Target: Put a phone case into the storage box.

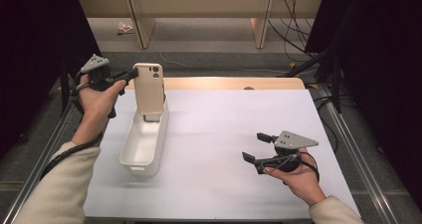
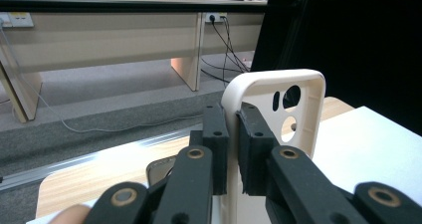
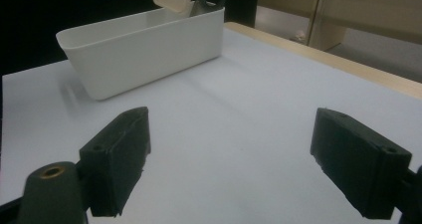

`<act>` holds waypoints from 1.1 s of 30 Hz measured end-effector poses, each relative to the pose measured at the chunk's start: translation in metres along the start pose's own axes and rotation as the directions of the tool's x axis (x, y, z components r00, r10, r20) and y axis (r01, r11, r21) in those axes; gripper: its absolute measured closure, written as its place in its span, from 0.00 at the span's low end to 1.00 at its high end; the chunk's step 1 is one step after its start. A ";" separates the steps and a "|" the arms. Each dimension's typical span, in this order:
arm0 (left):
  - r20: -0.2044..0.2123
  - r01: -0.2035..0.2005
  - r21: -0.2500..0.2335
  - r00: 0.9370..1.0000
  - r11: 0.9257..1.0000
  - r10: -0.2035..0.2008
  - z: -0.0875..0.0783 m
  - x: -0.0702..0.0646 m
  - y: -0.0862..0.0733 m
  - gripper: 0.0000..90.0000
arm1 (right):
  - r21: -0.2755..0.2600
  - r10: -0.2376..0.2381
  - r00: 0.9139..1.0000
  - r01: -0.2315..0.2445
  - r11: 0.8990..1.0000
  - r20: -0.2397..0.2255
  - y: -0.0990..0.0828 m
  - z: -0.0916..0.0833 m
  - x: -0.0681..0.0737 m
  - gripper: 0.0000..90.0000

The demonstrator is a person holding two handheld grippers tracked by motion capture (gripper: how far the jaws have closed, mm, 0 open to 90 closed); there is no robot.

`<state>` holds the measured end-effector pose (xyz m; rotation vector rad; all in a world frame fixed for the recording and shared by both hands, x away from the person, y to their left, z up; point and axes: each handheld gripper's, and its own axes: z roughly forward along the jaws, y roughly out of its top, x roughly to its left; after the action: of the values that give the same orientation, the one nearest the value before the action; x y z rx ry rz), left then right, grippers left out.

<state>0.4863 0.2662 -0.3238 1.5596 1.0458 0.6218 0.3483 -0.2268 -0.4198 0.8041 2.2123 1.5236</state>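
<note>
Lower right of the frame: right gripper (image 1: 258, 148), jaws spread, holding nothing, over the white table (image 1: 224, 134). Upper left: left gripper (image 1: 130, 75) pinching the beige phone case (image 1: 149, 87) by its edge, upright above the far end of the white bin (image 1: 143, 144). Case lifted, apparently not yet placed; setting down and release remain.

A cream-coloured phone case (image 1: 149, 88) is held upright at the far left of the table, above the far end of a white oblong bin (image 1: 144, 147). Its camera cut-outs are at the top, and its side wall is clamped near the top corner. The bin is set lengthwise, near to far, on the white surface.
</note>
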 end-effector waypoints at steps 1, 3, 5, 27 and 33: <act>-0.003 -0.002 0.002 1.000 1.000 0.002 0.001 0.001 0.000 0.92 | 0.000 0.001 1.000 -0.001 1.000 0.000 0.000 0.000 0.000 0.19; -0.009 -0.006 0.006 1.000 1.000 0.006 0.004 0.003 -0.001 0.92 | 0.002 0.001 1.000 -0.001 1.000 0.000 0.000 0.000 0.000 0.19; -0.019 -0.016 0.012 1.000 1.000 0.016 0.006 0.004 -0.002 0.92 | 0.001 0.000 1.000 0.000 1.000 0.000 0.000 0.000 0.000 0.19; -0.052 0.022 0.022 0.998 1.000 -0.021 0.024 0.023 -0.015 0.92 | 0.003 0.000 1.000 0.000 1.000 -0.004 0.000 0.000 0.000 0.19; -0.061 0.032 0.035 0.998 0.999 -0.030 0.031 0.026 -0.021 0.92 | 0.004 0.001 1.000 0.000 1.000 -0.005 -0.001 0.000 0.000 0.19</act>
<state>0.5185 0.2736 -0.3558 1.5608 1.1302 0.6360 0.3488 -0.2269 -0.4205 0.8029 2.2202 1.5234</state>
